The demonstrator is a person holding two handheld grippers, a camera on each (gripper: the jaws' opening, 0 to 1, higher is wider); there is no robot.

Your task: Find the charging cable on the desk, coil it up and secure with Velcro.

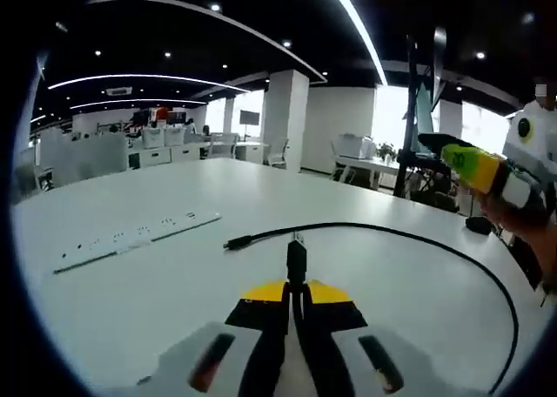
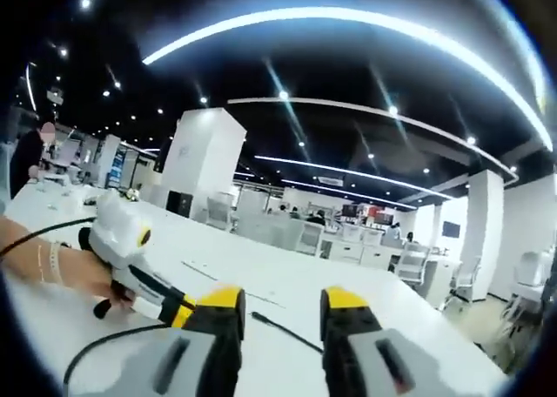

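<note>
A black charging cable [image 1: 409,233] lies in a wide arc on the white desk [image 1: 174,284]. One plug end [image 1: 235,242] rests loose on the desk. My left gripper [image 1: 297,285] is shut on the other plug [image 1: 297,259], which sticks up between its yellow-tipped jaws. The right gripper [image 1: 466,164] hovers at the right edge above the cable, held by a hand. In the right gripper view my right gripper [image 2: 283,306] stands open, a stretch of cable [image 2: 283,331] lying on the desk beyond the gap. The left gripper [image 2: 126,236] shows at the left in a hand.
A white power strip [image 1: 130,236] lies on the desk left of the cable. A small dark object [image 1: 477,225] sits at the desk's far right edge. Office desks, chairs and a white pillar [image 1: 285,118] stand behind. A person [image 2: 30,158] stands far off.
</note>
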